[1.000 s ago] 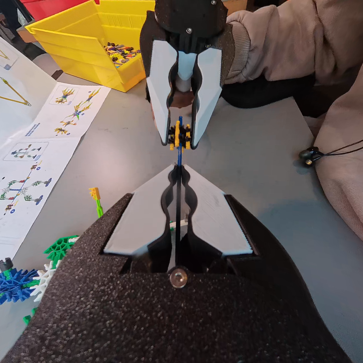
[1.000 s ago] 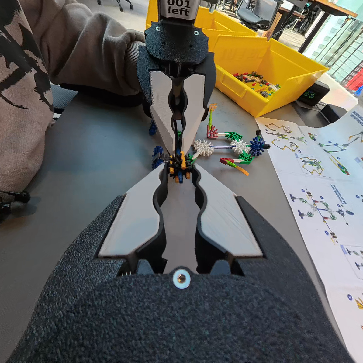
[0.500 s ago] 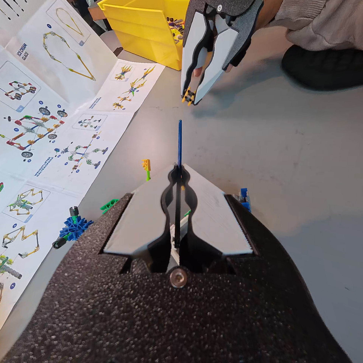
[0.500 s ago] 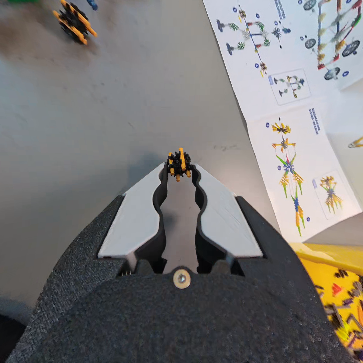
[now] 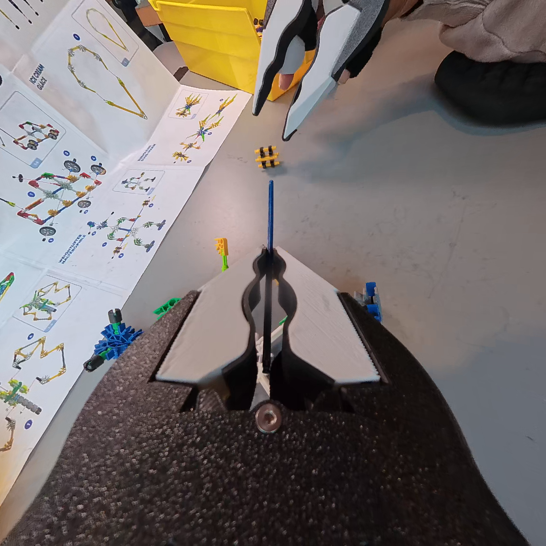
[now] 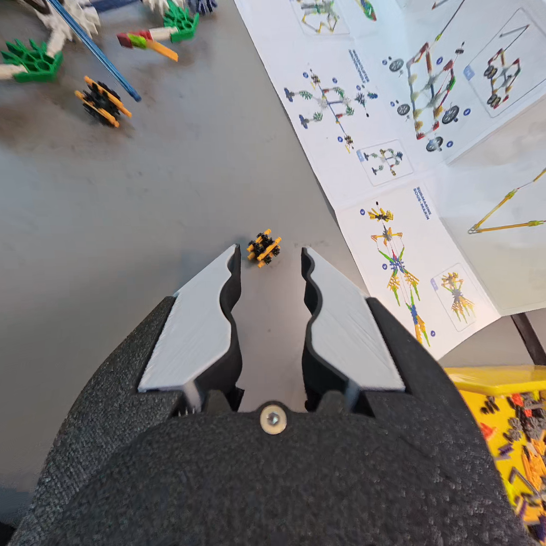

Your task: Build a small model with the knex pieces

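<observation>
Here the left gripper (image 5: 269, 251) has its jaws closed on a thin blue rod (image 5: 270, 215), which runs between the fingers and sticks out ahead over the grey surface (image 5: 413, 236). Just beyond the rod's tip, apart from it, a small yellow-and-black connector cluster (image 5: 267, 157) lies on the surface beside the near edge of the white instruction sheet (image 5: 88, 177). The right gripper (image 6: 269, 249) hangs over that cluster (image 6: 263, 247) with its jaws spread and empty; the cluster sits just ahead of the tips, closer to the left finger, touching neither. A second yellow-and-black cluster (image 6: 102, 102) lies well apart, near green and white connectors (image 6: 32, 60). A yellow bin (image 5: 224, 38) of loose parts stands at the sheet's far end.
</observation>
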The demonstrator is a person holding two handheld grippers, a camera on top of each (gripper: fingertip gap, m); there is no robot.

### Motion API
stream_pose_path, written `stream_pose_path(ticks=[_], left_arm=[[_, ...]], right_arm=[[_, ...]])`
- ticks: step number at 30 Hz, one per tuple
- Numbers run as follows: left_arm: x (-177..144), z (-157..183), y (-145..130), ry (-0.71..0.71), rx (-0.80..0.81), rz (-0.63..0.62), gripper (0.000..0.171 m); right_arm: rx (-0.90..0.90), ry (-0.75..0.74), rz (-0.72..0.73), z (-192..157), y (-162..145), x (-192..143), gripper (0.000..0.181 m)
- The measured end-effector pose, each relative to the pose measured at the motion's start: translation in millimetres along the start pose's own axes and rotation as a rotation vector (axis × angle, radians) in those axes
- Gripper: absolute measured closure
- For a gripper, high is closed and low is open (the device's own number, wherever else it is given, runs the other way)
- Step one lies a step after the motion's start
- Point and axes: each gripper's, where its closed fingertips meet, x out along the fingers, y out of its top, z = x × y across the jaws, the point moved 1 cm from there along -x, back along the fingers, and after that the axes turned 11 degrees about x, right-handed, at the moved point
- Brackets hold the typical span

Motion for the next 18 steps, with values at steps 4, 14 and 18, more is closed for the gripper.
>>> stream_pose_path(ticks=[4,14,18], left_arm=[[-1.4,-10.2,-5.1,0.047,-0.017,-0.019,0.169],[-16.6,-45.9,-7.5,0.202,-0.118,0.028,0.169],[-17.1,-44.0,-5.8,0.195,-0.107,0.031,0.169]], right_arm=[[0.006,0.137,0.095,-33.6,19.1,3.8,0.143],[0.117,0.384,0.04,-126.3,58.6,60.7,0.135],[0.018,0.321,0.003,-127.9,53.9,73.6,0.156]])
